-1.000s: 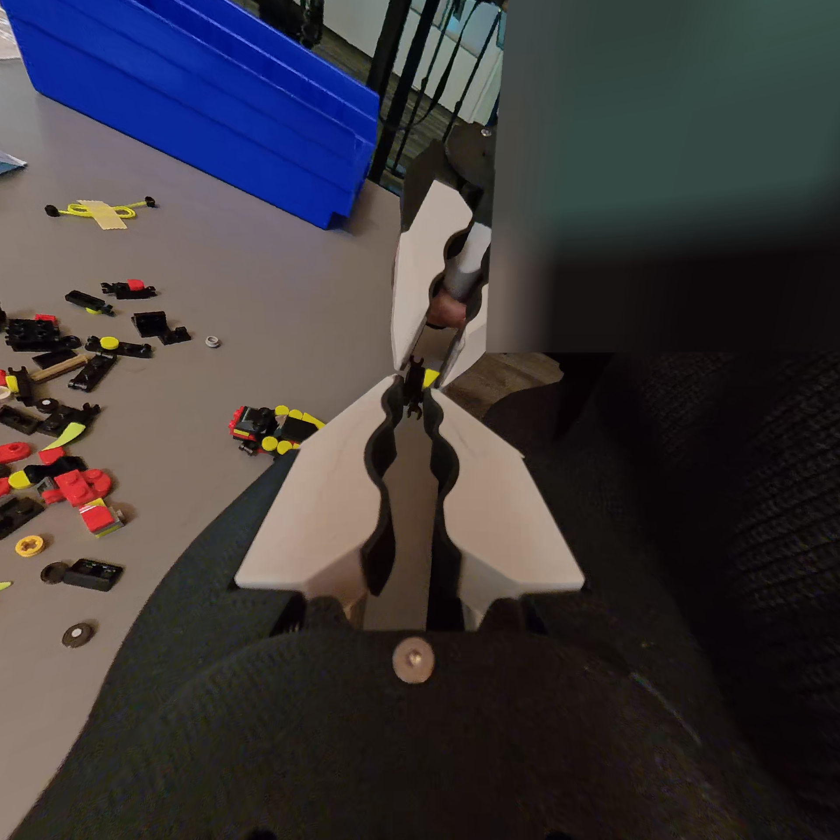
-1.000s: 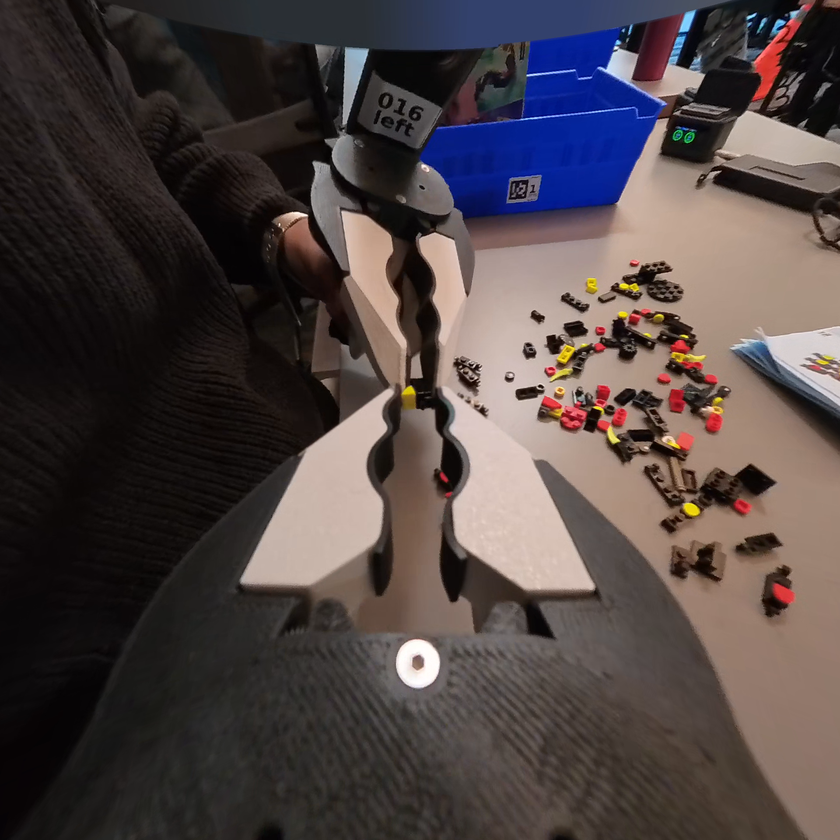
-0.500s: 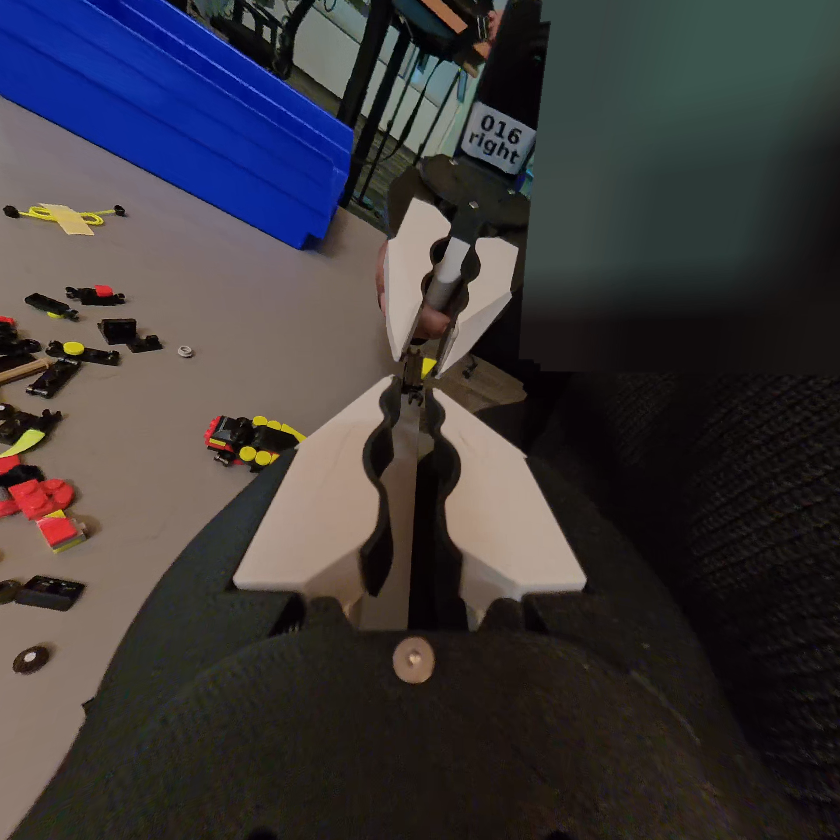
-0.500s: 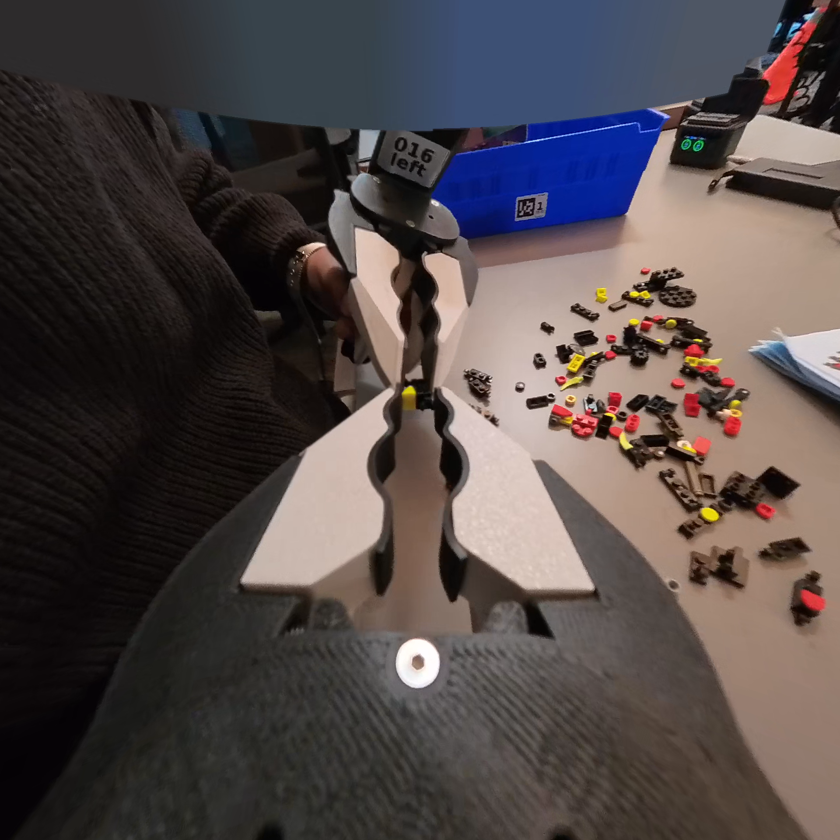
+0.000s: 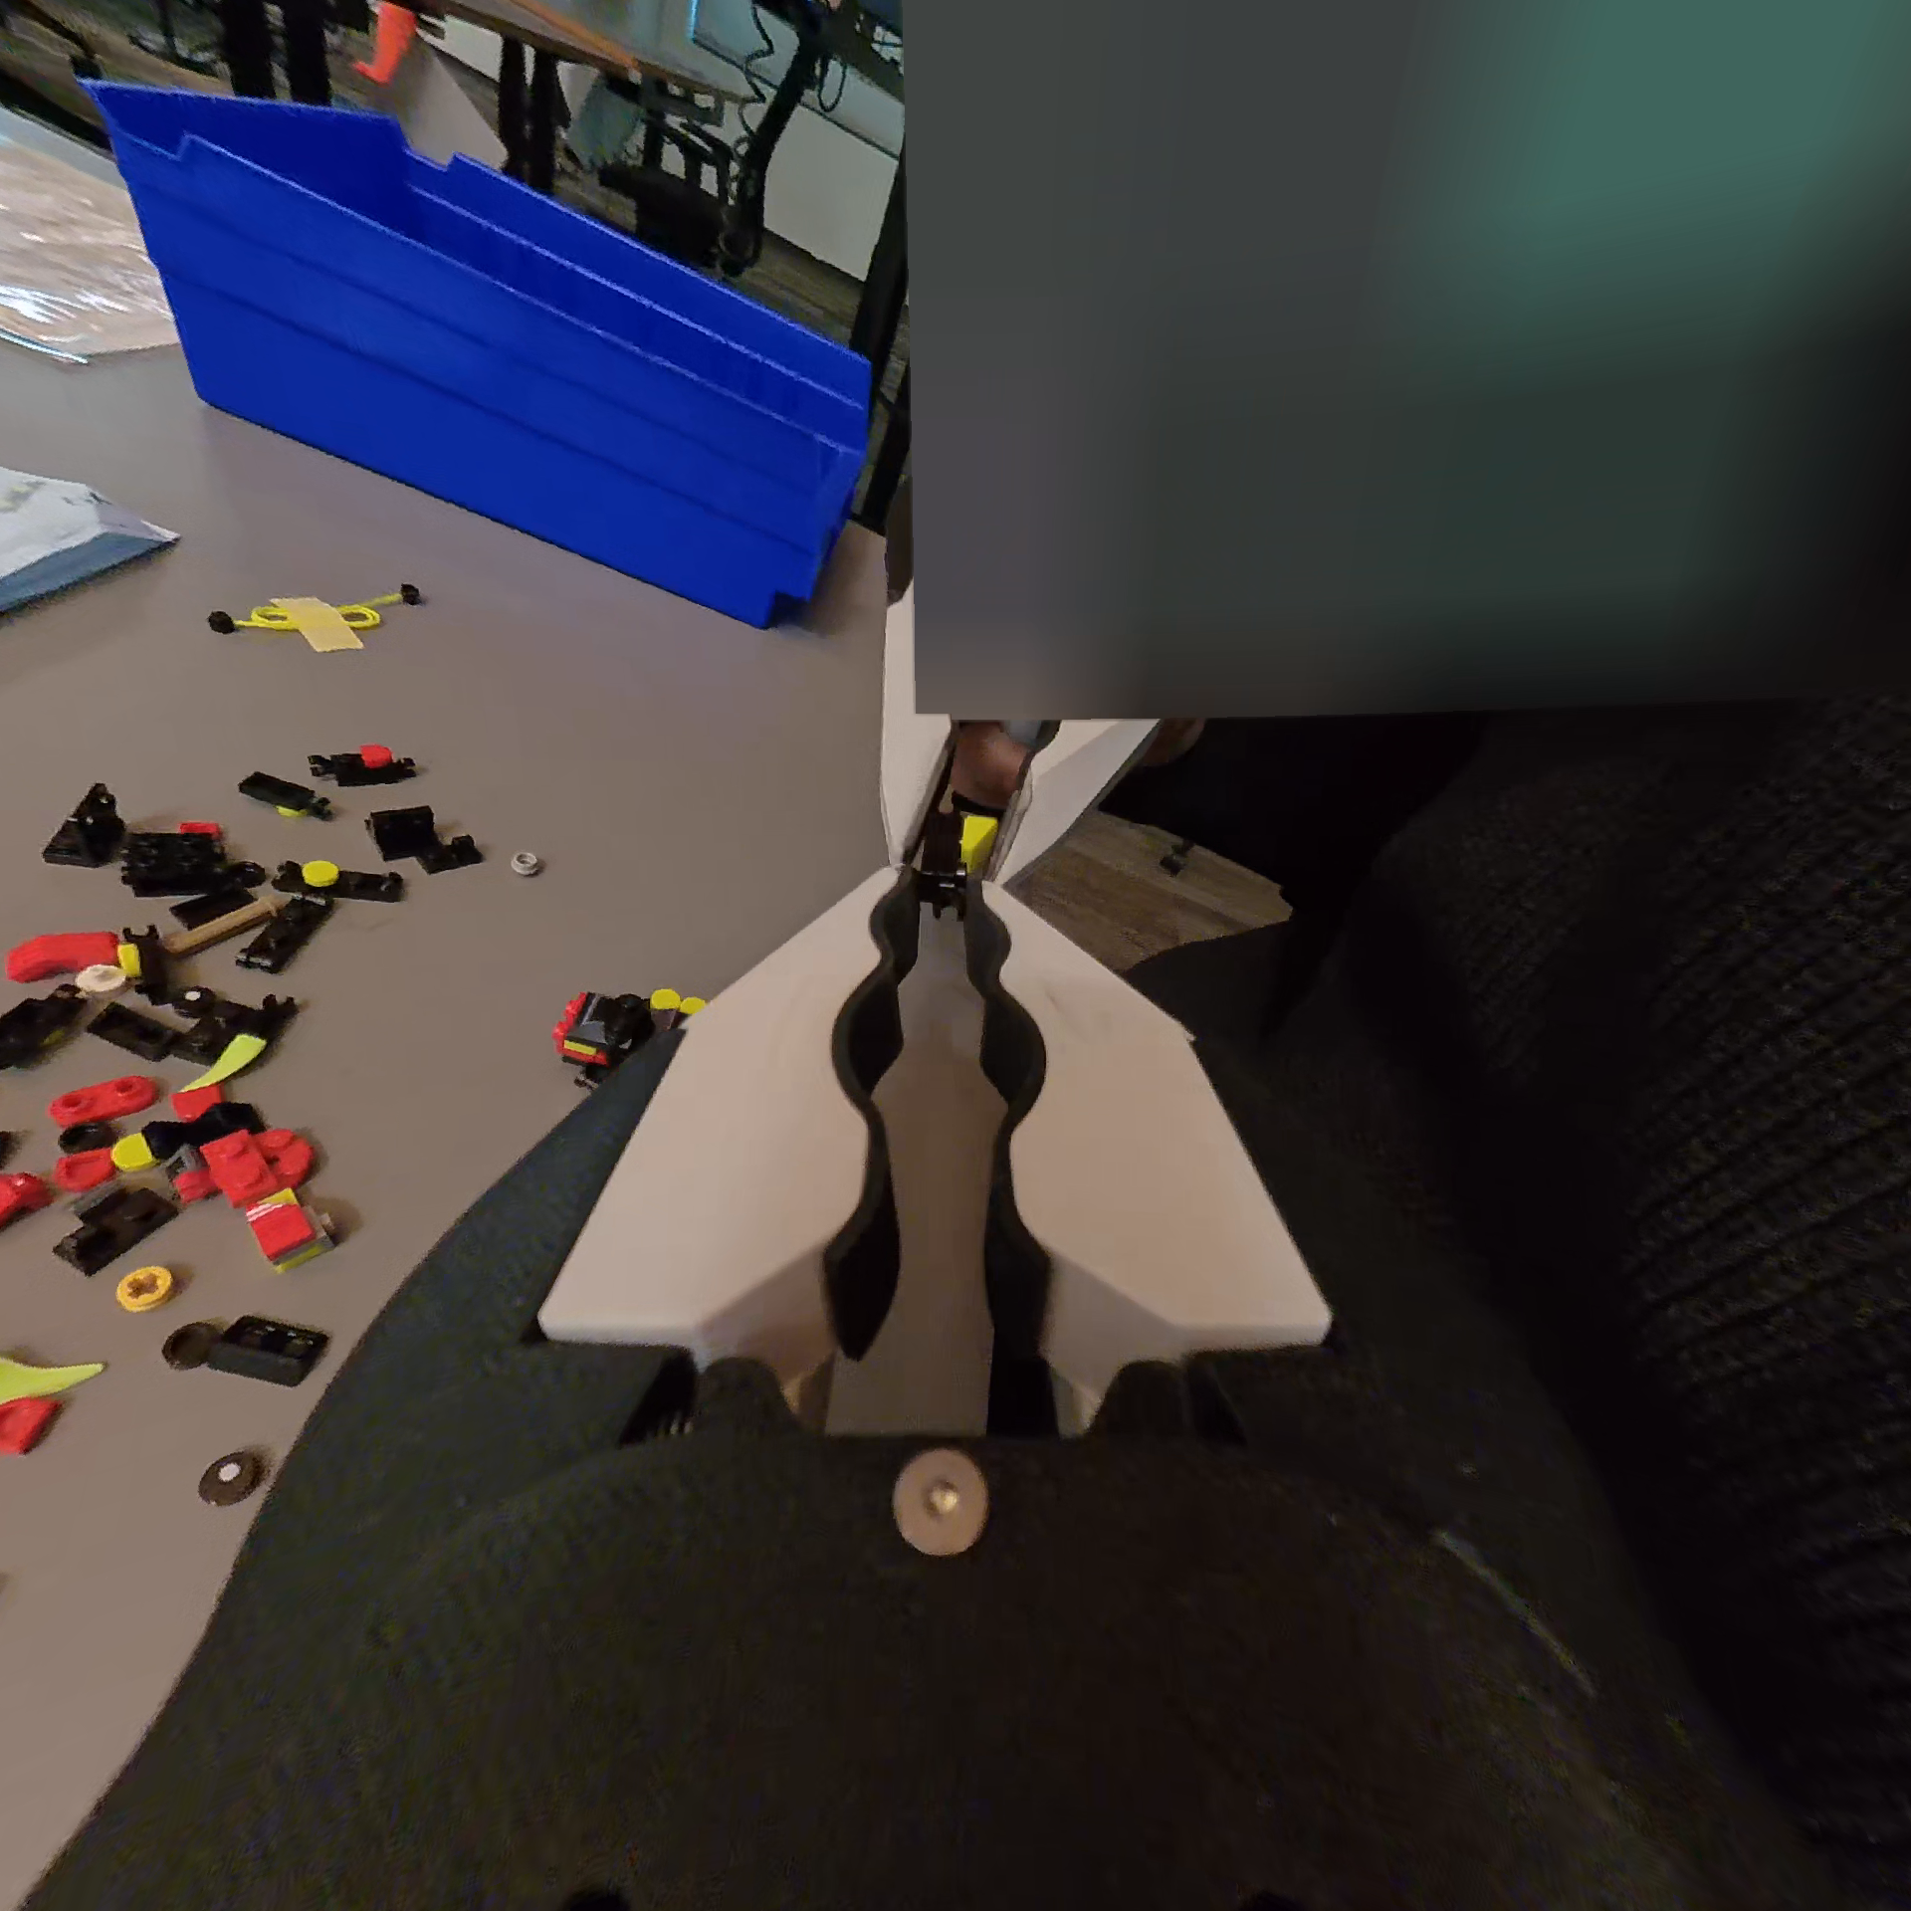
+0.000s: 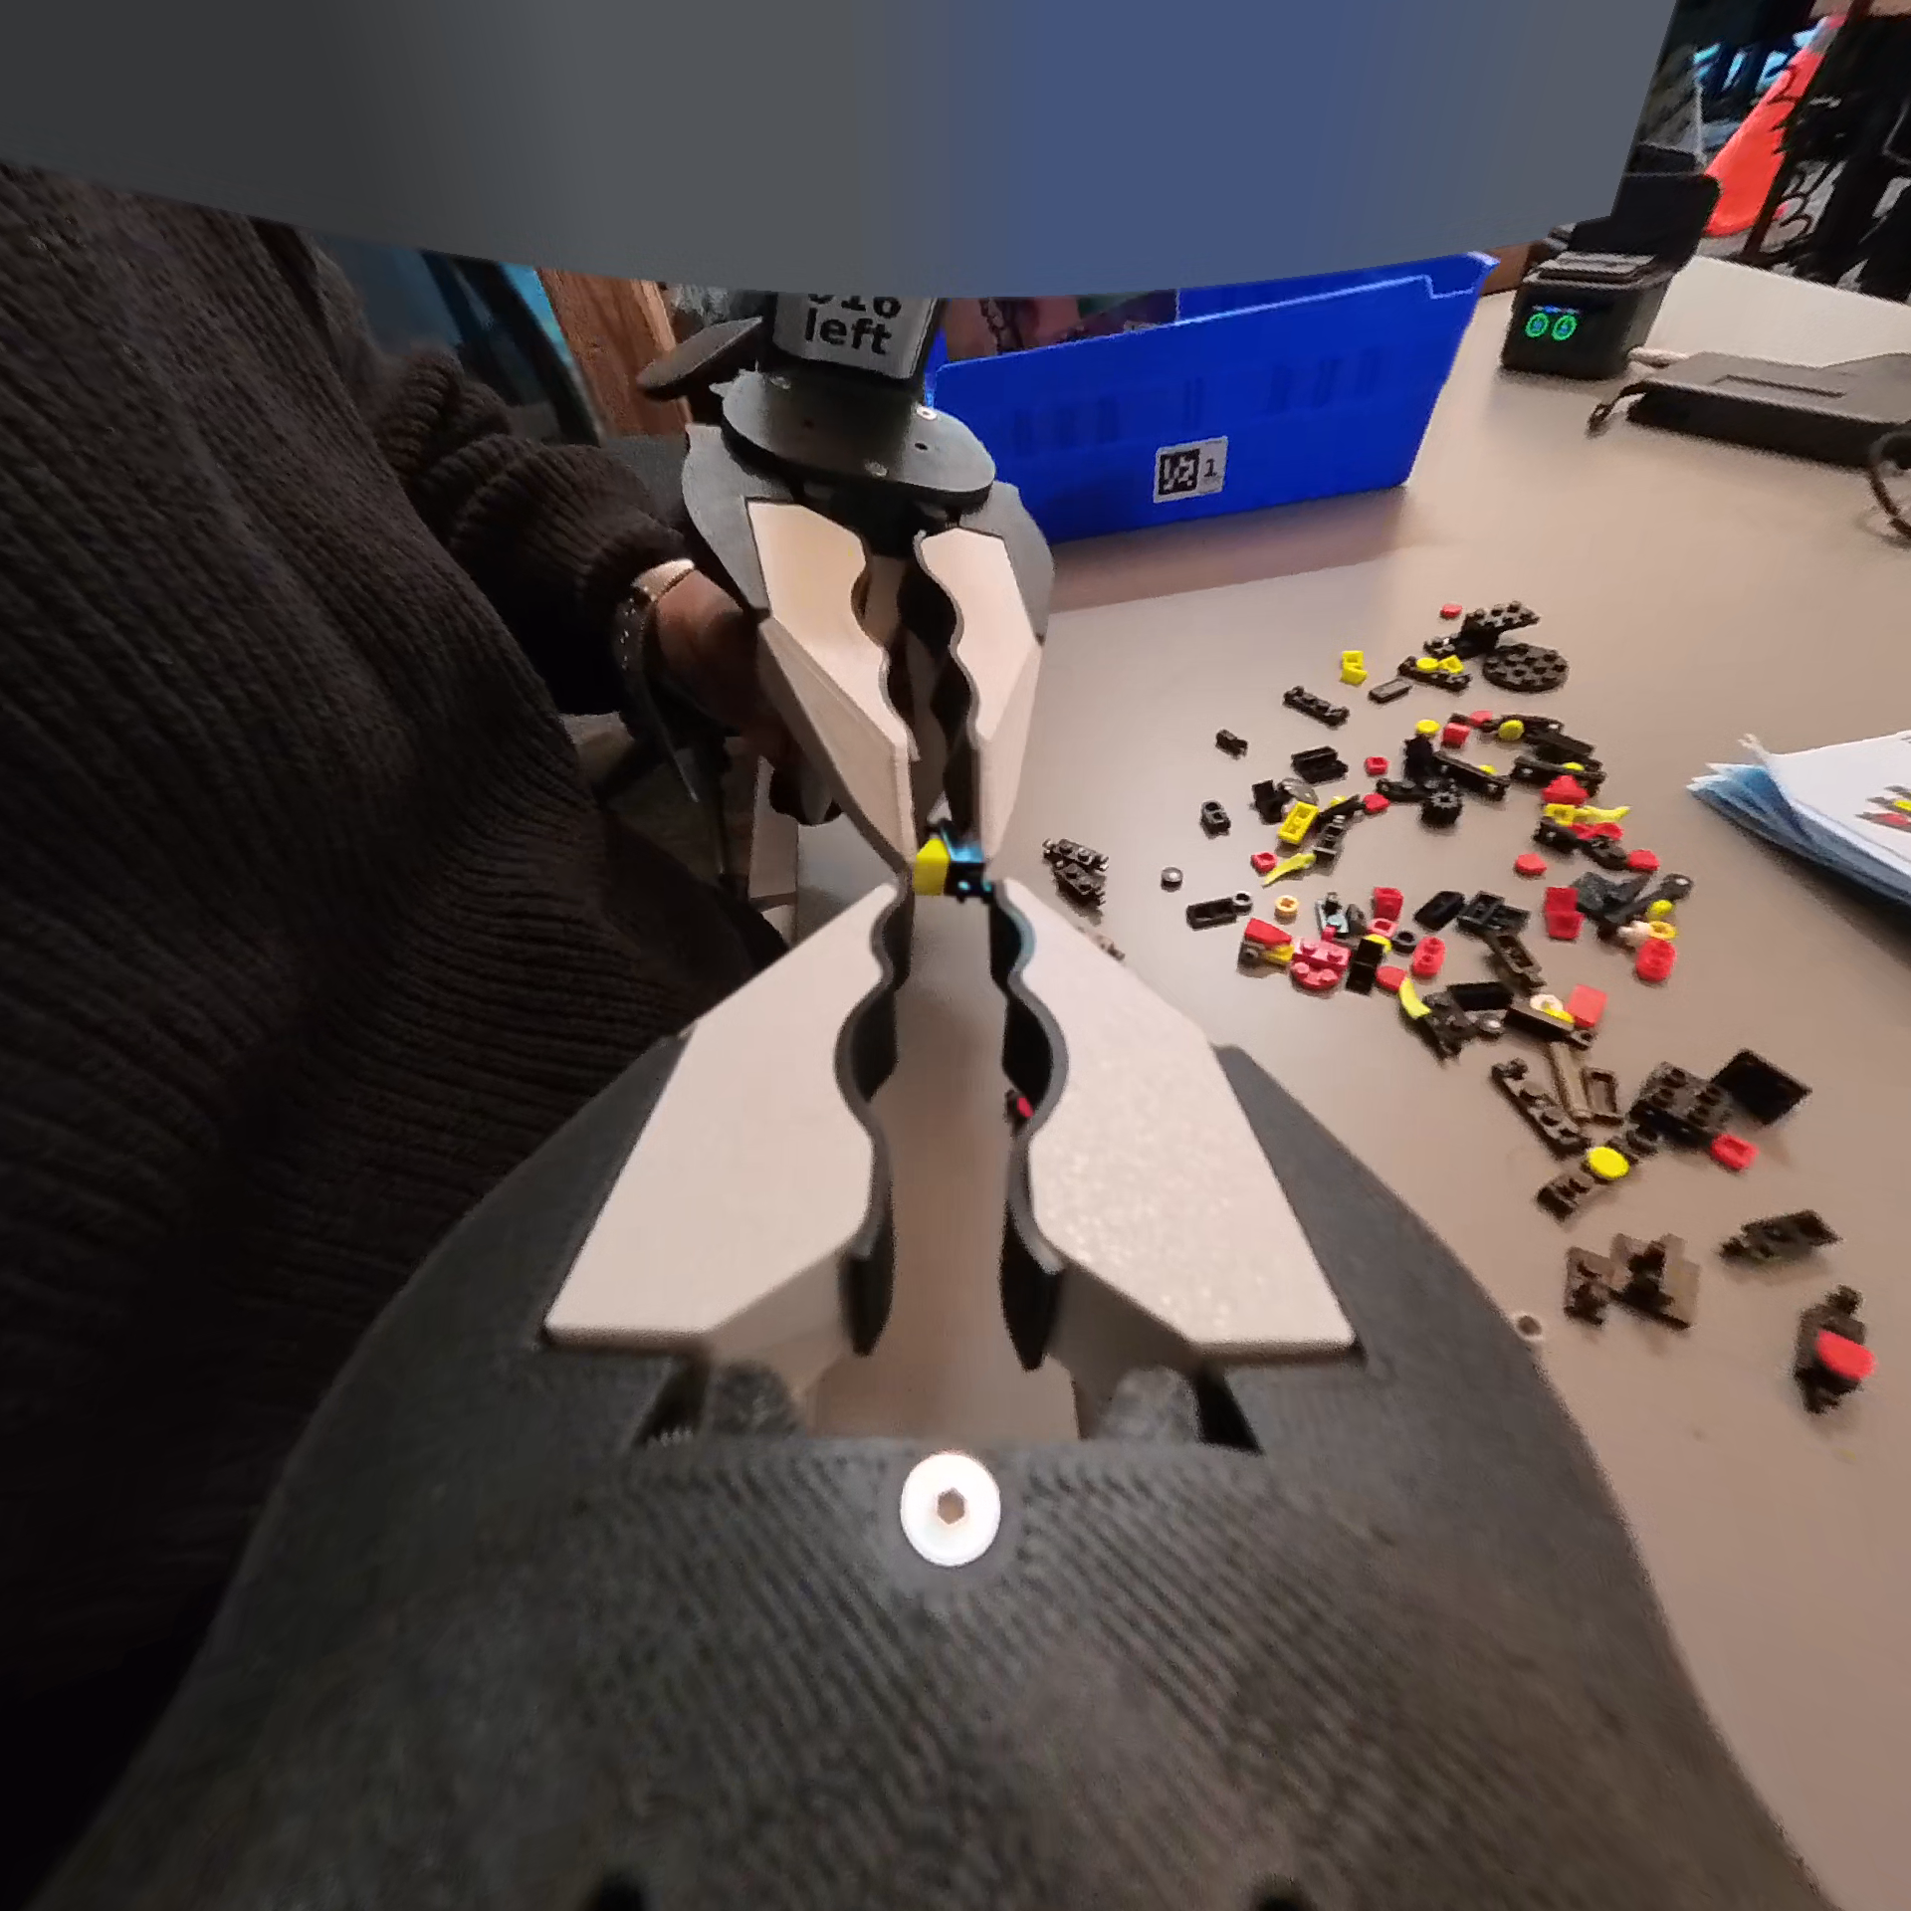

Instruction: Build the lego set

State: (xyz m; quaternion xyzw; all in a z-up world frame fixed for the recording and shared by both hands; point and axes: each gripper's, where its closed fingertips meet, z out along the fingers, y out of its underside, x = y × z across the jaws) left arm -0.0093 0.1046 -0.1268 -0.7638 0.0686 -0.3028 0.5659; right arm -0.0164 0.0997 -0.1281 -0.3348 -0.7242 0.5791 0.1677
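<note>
My two grippers meet tip to tip above the table's near edge. My left gripper (image 5: 941,895) is shut on a small black piece (image 5: 939,887). My right gripper (image 6: 946,900) is shut on a small yellow brick (image 6: 931,867) with a black part (image 6: 967,879) beside it. In the left wrist view the right gripper (image 5: 957,827) comes in from above with the yellow brick (image 5: 975,840) in it. In the right wrist view the left gripper (image 6: 946,843) comes in from above. The black piece touches the yellow-and-black one; whether they are joined I cannot tell.
Several loose black, red and yellow pieces (image 6: 1499,879) lie on the grey table (image 5: 620,724). A small built model (image 5: 610,1029) sits near my left gripper. A blue bin (image 5: 496,341) stands at the back. A booklet (image 6: 1841,817) lies at the right. A person's dark sweater (image 6: 259,827) fills the left. Left and right tips are no more than a few centimetres apart.
Both grippers have stayed tip to tip with the pieces between them. The left gripper's pads eased slightly and closed again. Both views have tilted, so more of the blue bin shows.
</note>
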